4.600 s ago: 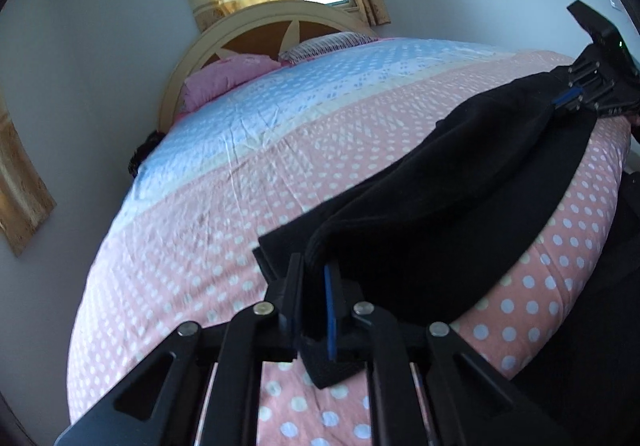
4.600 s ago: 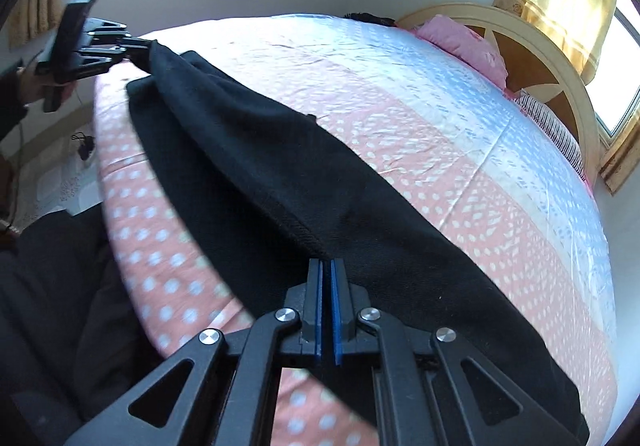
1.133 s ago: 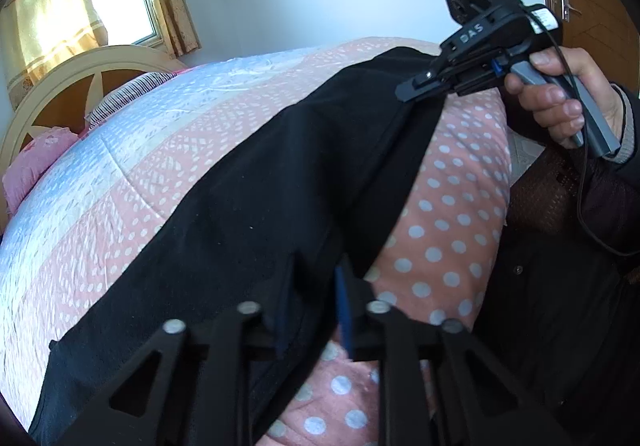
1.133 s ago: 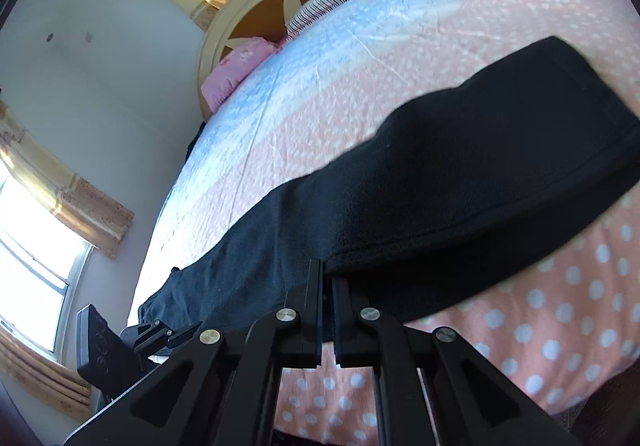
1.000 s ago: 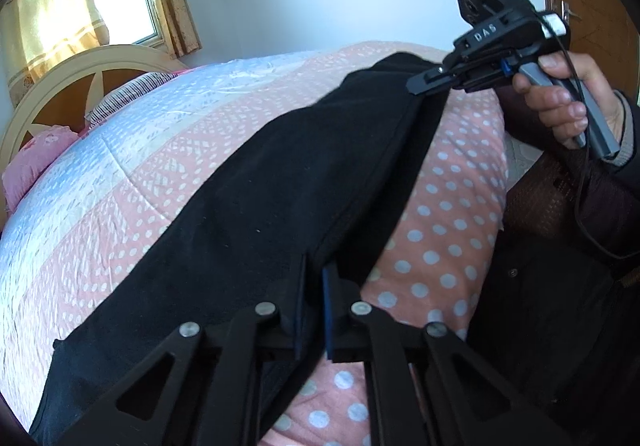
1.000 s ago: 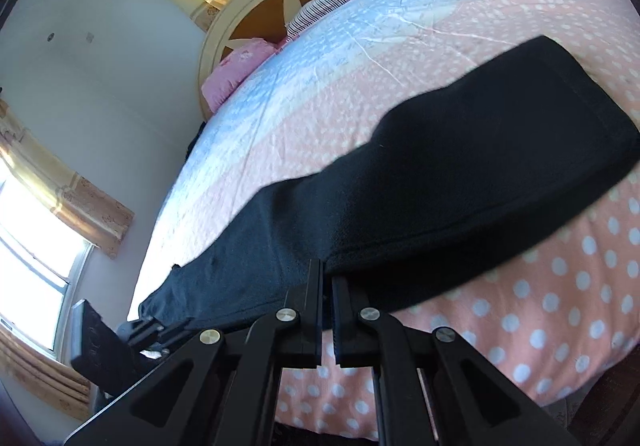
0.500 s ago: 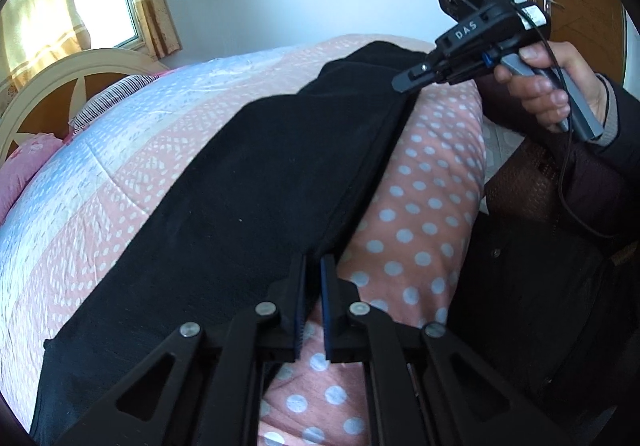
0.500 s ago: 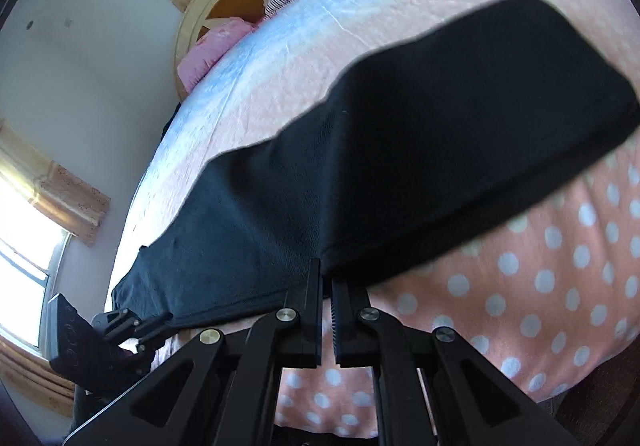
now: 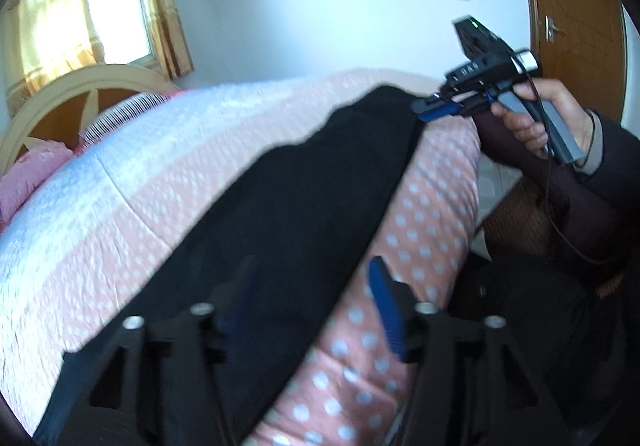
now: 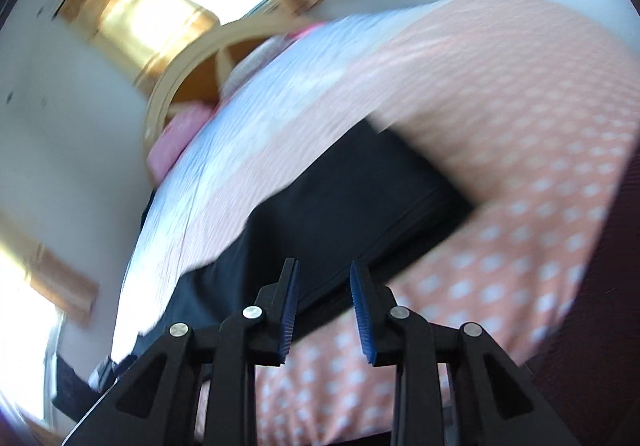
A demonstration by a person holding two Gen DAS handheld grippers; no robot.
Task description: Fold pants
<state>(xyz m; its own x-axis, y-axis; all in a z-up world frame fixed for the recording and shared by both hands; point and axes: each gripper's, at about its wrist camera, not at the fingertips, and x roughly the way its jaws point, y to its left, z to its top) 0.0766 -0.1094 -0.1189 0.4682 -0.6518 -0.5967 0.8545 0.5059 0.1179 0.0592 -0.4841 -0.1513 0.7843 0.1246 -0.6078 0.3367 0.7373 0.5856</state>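
Black pants (image 9: 304, 198) lie lengthwise, folded leg on leg, along the near side of a pink polka-dot quilt (image 9: 432, 206). My left gripper (image 9: 312, 290) hovers at their near end with its jaws opening. One blue pad is over the cloth, the other over the quilt, and neither presses on anything. In the left wrist view a hand (image 9: 528, 118) holds my right gripper (image 9: 430, 111) at the pants' far end. In the blurred right wrist view my right gripper (image 10: 325, 288) has its jaws opening, just short of the pants' (image 10: 340, 206) edge and gripping nothing.
A cream arched headboard (image 9: 92, 86) with a pink pillow (image 9: 32, 170) stands at the bed's far end under a curtained window (image 9: 116, 14). A wooden door (image 9: 580, 26) is at the right. The person's dark clothing (image 9: 560, 306) fills the space beside the bed's edge.
Both grippers were shut on the pants' edge and have now parted and let go. The pants lie on the quilt. The right gripper has swung sideways, so its view is blurred.
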